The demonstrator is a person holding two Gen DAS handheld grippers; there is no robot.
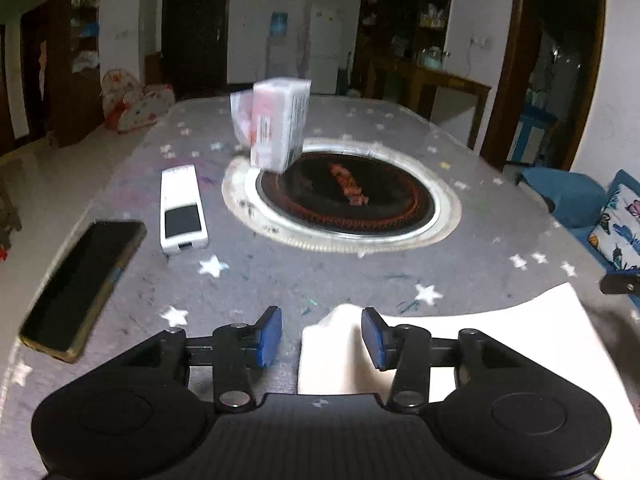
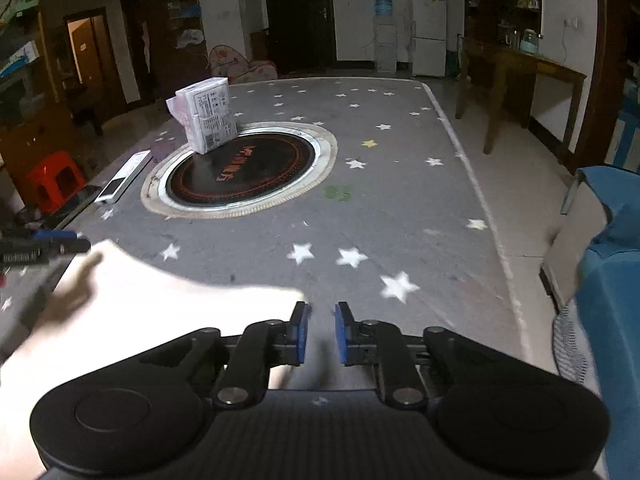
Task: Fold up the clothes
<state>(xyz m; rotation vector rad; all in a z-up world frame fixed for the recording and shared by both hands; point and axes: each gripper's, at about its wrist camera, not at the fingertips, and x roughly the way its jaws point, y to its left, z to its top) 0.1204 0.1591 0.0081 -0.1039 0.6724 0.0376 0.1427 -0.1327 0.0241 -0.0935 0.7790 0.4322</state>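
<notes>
A white garment lies flat on the near edge of the grey star-patterned table cover. In the left wrist view my left gripper is open, with a raised left corner of the garment between its blue pads and not pinched. In the right wrist view the garment spreads to the left. My right gripper is open at its right corner, jaws a small gap apart with only table cover showing between them. The left gripper shows at the left edge of that view.
A round black hotplate sits in the table's middle with a white tissue pack at its far left rim. A white remote and a dark phone lie at the left. A blue sofa stands to the right.
</notes>
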